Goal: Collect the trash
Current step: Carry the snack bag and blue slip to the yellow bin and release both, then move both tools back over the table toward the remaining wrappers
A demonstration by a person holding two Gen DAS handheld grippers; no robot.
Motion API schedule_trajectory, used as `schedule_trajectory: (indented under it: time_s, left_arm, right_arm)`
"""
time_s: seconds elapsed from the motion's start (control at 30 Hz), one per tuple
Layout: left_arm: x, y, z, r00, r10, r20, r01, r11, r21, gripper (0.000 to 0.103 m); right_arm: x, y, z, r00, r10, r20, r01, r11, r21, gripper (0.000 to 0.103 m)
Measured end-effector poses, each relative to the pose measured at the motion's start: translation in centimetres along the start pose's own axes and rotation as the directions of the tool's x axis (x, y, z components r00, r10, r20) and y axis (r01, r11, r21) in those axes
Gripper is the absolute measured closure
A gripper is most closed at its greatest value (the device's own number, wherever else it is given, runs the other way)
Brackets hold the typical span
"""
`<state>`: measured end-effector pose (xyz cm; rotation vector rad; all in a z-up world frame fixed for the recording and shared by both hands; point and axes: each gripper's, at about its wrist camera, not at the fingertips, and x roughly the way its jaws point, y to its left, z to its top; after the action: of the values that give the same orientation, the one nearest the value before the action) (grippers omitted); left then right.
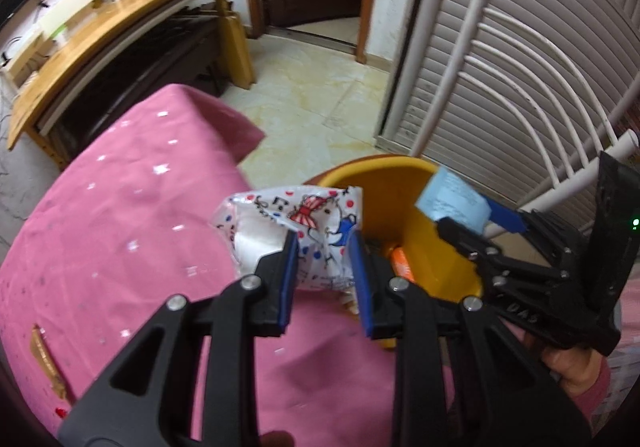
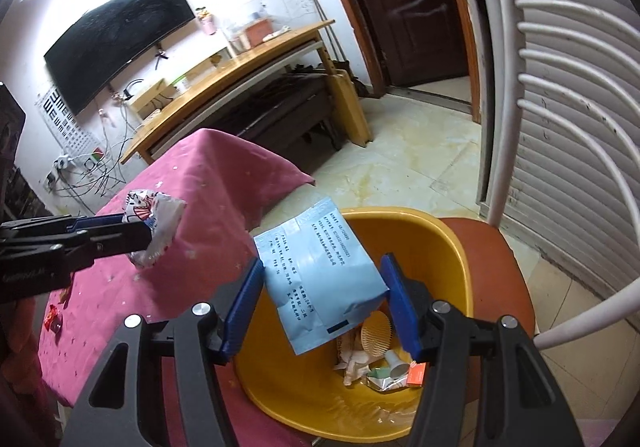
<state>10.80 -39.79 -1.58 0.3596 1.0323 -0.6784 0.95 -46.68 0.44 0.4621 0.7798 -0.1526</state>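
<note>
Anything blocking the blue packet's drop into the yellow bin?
Nothing visible. The right gripper holds the blue packet over the yellow bin, whose mouth is open with only trash at the bottom.

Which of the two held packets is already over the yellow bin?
The blue packet in the right gripper; the dotted packet hangs over the pink cloth.

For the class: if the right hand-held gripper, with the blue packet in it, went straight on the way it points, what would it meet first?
Most likely the inside of the yellow bin, among the trash at its bottom. The right hand-held gripper aims the blue packet down into it; depth is uncertain.
</note>
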Motion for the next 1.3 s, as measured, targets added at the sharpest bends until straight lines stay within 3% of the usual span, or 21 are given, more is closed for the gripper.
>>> schedule_trajectory:
  time_s: [0.27, 0.33, 0.4, 0.43, 0.7, 1.03, 1.3]
  left_arm:
    - [1.5, -2.1, 1.3, 0.998, -0.069, -0.011, 0.069, 0.998, 0.002, 0.077]
    - [1.4, -2.5, 1.4, 0.997, -0.083, -0.004, 0.083, 0.997, 0.007, 0.052]
    - [1.3, -2.8, 1.5, 0.996, -0.086, 0.005, 0.086, 0.996, 0.010, 0.038]
    - [1.2, -2.9, 1.5, 0.996, -0.087, 0.010, 0.087, 0.996, 0.011, 0.037]
    - [0.0, -2.3, 1.0, 0.997, -0.072, 0.031, 0.072, 0.997, -0.007, 0.037]
    - [-3.6, 2.2, -0.9, 0.996, -0.043, 0.083, 0.050, 0.994, -0.093, 0.033]
    - [-7.0, 7.7, -3.3, 0.990, 0.073, 0.119, -0.050, 0.981, -0.185, 0.033]
  right_arm:
    - [1.1, -1.6, -0.3, 0.999, -0.035, -0.033, 0.036, 0.998, 0.046, 0.041]
    - [1.2, -1.8, -0.2, 0.999, -0.042, -0.034, 0.044, 0.998, 0.050, 0.041]
    - [1.2, -1.8, -0.2, 0.998, -0.053, -0.033, 0.055, 0.997, 0.050, 0.040]
    - [1.2, -1.9, -0.2, 0.998, -0.054, -0.032, 0.056, 0.997, 0.052, 0.040]
    - [0.9, -1.5, -0.4, 0.999, -0.040, -0.025, 0.041, 0.998, 0.046, 0.039]
    - [0.4, 2.1, -0.4, 1.000, 0.029, -0.007, -0.030, 0.999, -0.028, 0.038]
    - [0.4, 6.8, 0.0, 0.994, 0.106, -0.003, -0.105, 0.989, -0.107, 0.037]
